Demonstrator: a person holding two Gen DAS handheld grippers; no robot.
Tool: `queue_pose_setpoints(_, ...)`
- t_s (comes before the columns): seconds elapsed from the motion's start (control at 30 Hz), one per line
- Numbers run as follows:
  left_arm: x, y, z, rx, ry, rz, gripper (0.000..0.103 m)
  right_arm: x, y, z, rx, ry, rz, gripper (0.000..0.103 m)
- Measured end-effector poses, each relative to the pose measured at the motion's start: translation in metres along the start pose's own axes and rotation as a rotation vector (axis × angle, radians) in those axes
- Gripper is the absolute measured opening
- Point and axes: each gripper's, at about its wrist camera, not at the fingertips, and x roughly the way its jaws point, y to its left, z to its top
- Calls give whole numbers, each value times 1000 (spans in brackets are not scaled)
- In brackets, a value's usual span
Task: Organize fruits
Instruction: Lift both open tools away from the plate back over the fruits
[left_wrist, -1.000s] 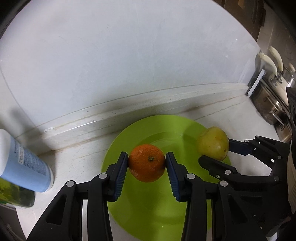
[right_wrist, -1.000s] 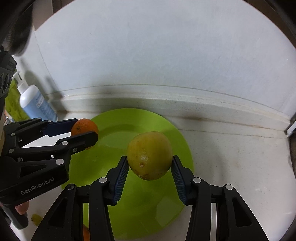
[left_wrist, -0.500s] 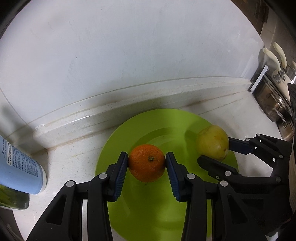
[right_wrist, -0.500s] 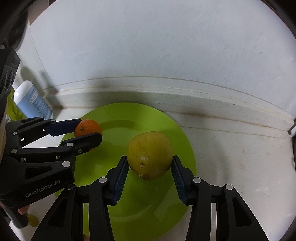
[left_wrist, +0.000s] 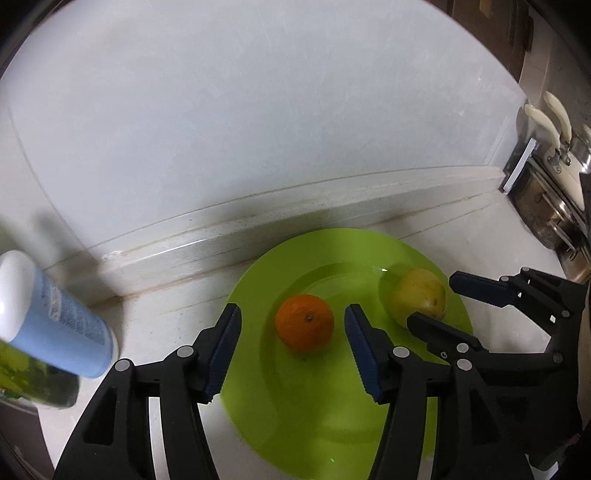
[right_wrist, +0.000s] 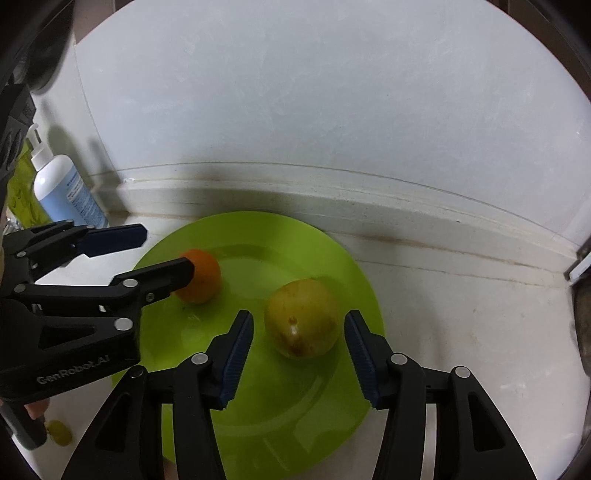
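Note:
An orange (left_wrist: 304, 322) lies on the lime green plate (left_wrist: 258, 369), between the open fingers of my left gripper (left_wrist: 291, 349), apart from both pads. A yellow-green round fruit (right_wrist: 302, 318) lies on the same plate (right_wrist: 258, 236), between the open fingers of my right gripper (right_wrist: 298, 352), touching neither. The orange (right_wrist: 202, 275) shows in the right wrist view, partly behind the left gripper (right_wrist: 151, 251). The yellow fruit (left_wrist: 419, 293) and the right gripper (left_wrist: 443, 301) show in the left wrist view.
A blue and white pump bottle (right_wrist: 66, 192) stands at the left by the white backsplash (right_wrist: 332, 110); it shows in the left wrist view too (left_wrist: 51, 317). A raised counter ledge (left_wrist: 258, 229) runs behind the plate. Metal fixtures (left_wrist: 554, 177) stand at the right.
Both grippers have opened and let go of their fruits. The orange and the yellow fruit now rest on the plate. Both grippers have dropped lower and drawn back a little.

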Motion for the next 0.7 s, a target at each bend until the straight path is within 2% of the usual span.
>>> queue_pose_setpoints(0.2,-39,3,-10,-3,-57,6,62,-25,-1,-7,40,-37,-5,53)
queue_pose_setpoints(0.37,-80,0,-24,28,-120,27,71,-63,2,-15,48,-112,-15,53)
queue_pose_setpoints(0.5,-112,1,-39,35,-170,40,74,-96,10,-24,43,-176,-36,60)
queue_pose_setpoints(0.63,-137,4,-49,18,-205,40,79,-130,21,-38,59,-233,-51,60)
queue_pose_setpoints(0.7,-151,4,-56,17,-224,51,81,-143,25,-44,62,-250,-53,65)
